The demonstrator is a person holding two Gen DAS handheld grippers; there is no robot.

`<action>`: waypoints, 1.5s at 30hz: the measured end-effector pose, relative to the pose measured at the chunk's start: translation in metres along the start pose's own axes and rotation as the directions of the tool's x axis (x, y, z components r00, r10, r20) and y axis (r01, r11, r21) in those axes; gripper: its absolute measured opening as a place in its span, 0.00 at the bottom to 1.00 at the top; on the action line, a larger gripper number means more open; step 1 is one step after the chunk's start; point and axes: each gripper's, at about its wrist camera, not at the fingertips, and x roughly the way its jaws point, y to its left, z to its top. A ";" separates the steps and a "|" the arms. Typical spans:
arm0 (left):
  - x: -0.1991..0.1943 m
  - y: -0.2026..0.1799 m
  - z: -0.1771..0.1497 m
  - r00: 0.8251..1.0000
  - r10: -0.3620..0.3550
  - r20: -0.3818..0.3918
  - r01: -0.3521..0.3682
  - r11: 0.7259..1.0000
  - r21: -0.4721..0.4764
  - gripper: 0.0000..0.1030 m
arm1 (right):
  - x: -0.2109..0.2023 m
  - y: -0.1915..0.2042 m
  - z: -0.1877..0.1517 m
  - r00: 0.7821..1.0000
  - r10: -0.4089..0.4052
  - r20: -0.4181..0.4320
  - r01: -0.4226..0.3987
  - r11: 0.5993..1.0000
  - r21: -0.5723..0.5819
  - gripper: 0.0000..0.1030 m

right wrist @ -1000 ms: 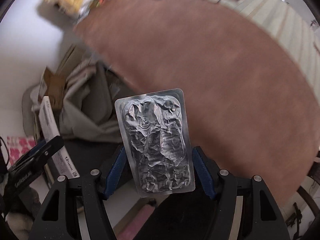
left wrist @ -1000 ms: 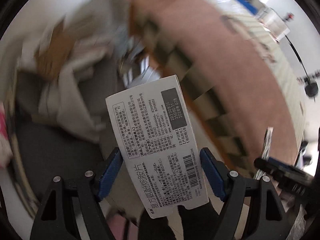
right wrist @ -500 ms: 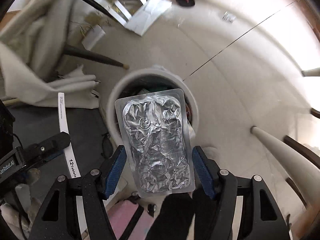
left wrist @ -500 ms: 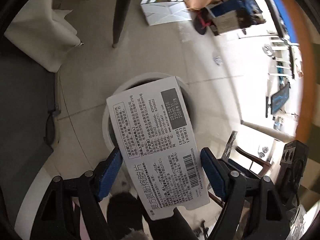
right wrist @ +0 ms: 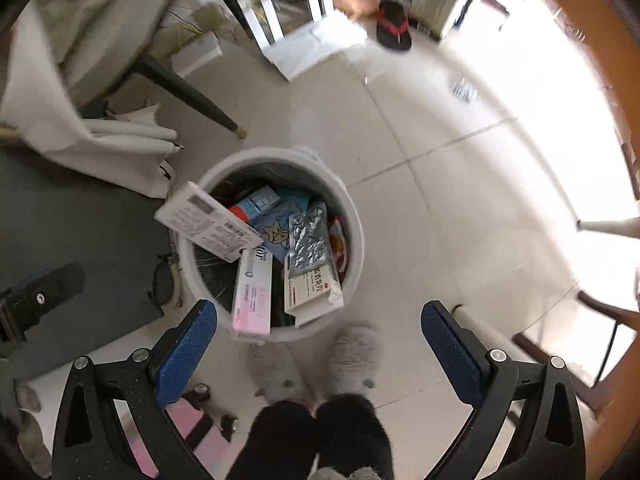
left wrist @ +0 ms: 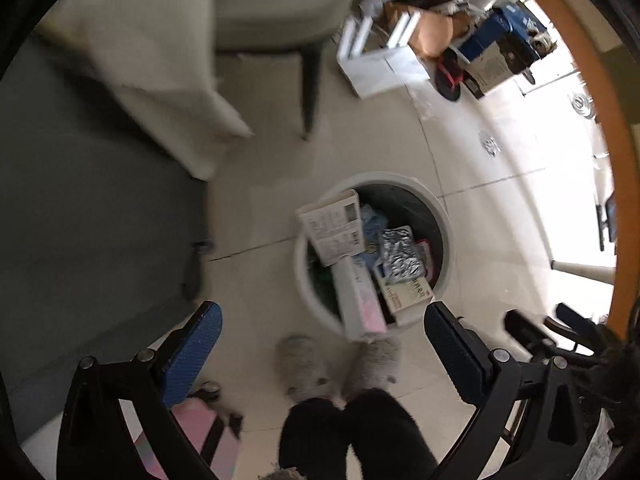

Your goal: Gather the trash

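A round white trash bin (left wrist: 447,240) (right wrist: 356,236) stands on the tiled floor below both grippers. A white medicine box (left wrist: 332,228) (right wrist: 208,222) with a barcode leans on the bin's left rim. A crumpled silver blister pack (left wrist: 400,258) (right wrist: 310,240) lies on other boxes inside. My left gripper (left wrist: 322,330) points straight down, jaws opening wide, nothing between them. My right gripper (right wrist: 318,326) also hangs over the bin, jaws opening wide and empty. The left gripper's body (right wrist: 36,300) shows at the left edge of the right wrist view.
Several other medicine boxes fill the bin, one pink and white (right wrist: 252,294). A person's grey slippers (right wrist: 352,356) and dark trouser legs stand beside the bin. A chair with dark legs (right wrist: 188,92) and draped cloth, a dark mat (left wrist: 100,220) and scattered cardboard (right wrist: 312,44) surround it. An orange table edge (left wrist: 612,160) curves at right.
Both grippers sank toward the bin and opened. The white medicine box left the left gripper and the blister pack left the right gripper; both now lie in the bin.
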 end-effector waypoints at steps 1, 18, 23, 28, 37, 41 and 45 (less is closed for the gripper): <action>-0.017 0.000 -0.007 1.000 0.007 0.012 -0.007 1.000 -0.004 1.00 | -0.019 0.001 -0.004 1.000 0.001 0.013 -0.001 1.000 -0.011 1.00; -0.334 -0.008 -0.134 0.969 -0.062 0.238 0.072 0.997 -0.034 1.00 | -0.363 -0.001 -0.110 0.974 0.162 0.158 -0.144 0.982 -0.121 1.00; -0.404 -0.009 -0.170 0.944 -0.155 0.293 0.154 0.988 0.024 1.00 | -0.453 0.003 -0.155 0.950 0.211 0.228 -0.181 0.973 -0.144 1.00; -0.461 -0.012 -0.205 0.907 -0.235 0.350 0.222 0.972 0.079 1.00 | -0.518 0.008 -0.198 0.928 0.261 0.265 -0.220 0.960 -0.174 1.00; -0.520 -0.013 -0.260 0.868 -0.276 0.414 0.252 0.961 0.113 1.00 | -0.579 0.016 -0.263 0.901 0.316 0.296 -0.252 0.939 -0.234 1.00; -0.531 -0.015 -0.272 0.858 -0.273 0.435 0.255 0.962 0.101 1.00 | -0.591 0.015 -0.277 0.893 0.338 0.296 -0.265 0.928 -0.262 1.00; -0.537 -0.016 -0.283 0.852 -0.280 0.443 0.269 0.959 0.089 1.00 | -0.599 0.011 -0.283 0.889 0.345 0.301 -0.266 0.924 -0.274 1.00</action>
